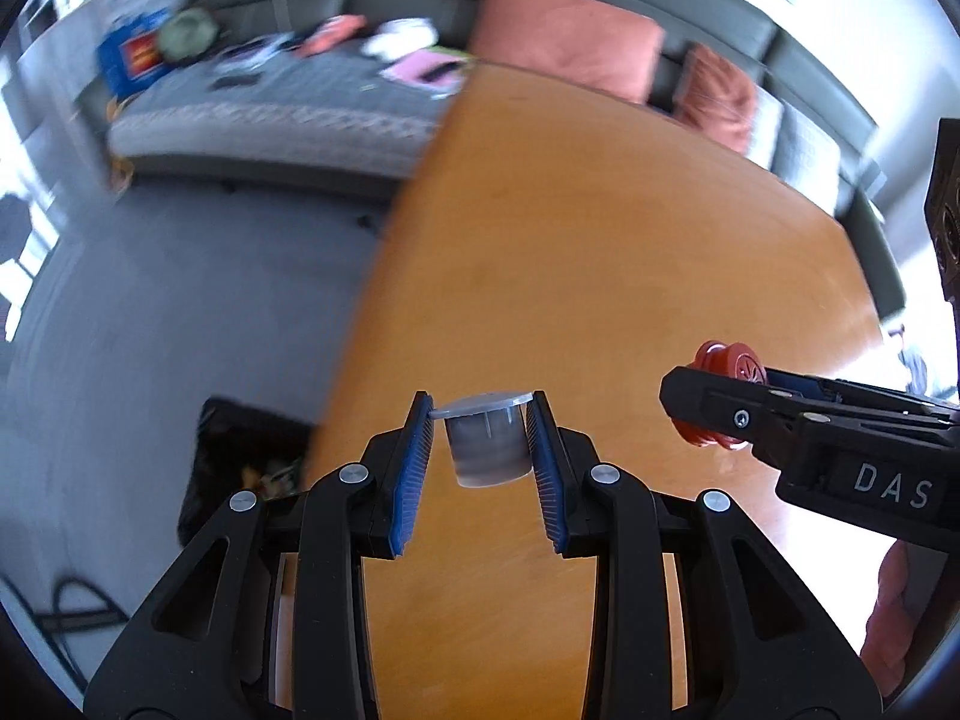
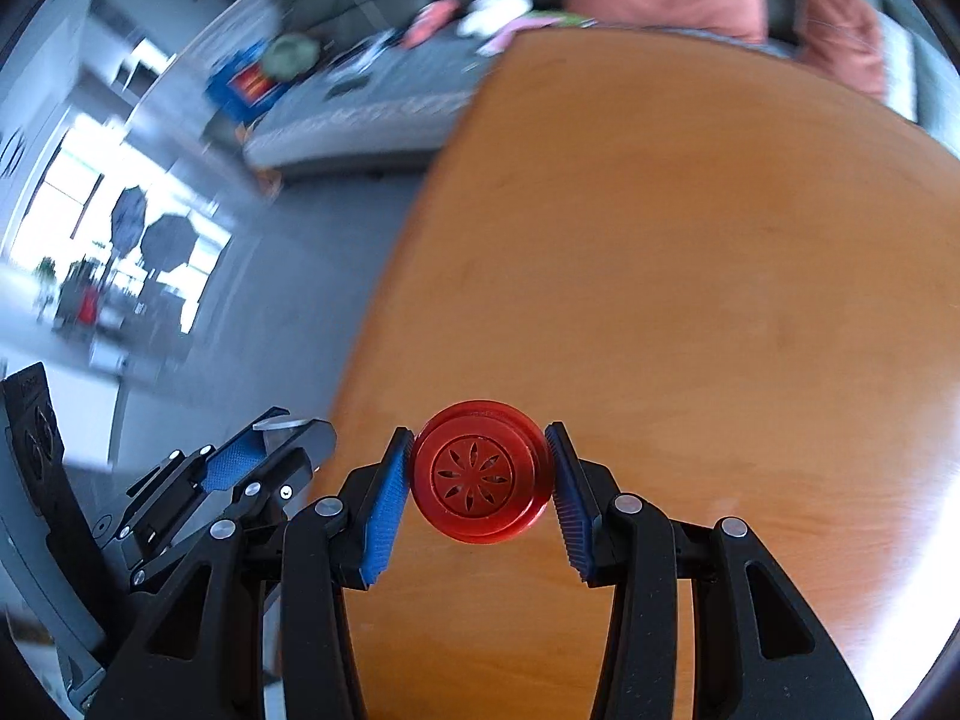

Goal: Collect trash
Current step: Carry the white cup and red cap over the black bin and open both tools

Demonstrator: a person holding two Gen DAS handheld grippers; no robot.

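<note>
My left gripper is shut on a small grey plastic cup with a flat rim, held above the left part of an orange wooden table. My right gripper is shut on a round red capsule with a flower-shaped cut-out on its face. In the left wrist view the right gripper enters from the right with the red capsule in its jaws. In the right wrist view the left gripper shows at the lower left, a strip of the grey cup visible at its tip.
A black bin with bits inside stands on the grey floor left of the table. Behind is a grey sofa strewn with clothes and a blue bag, plus pink cushions. A hand shows at the lower right.
</note>
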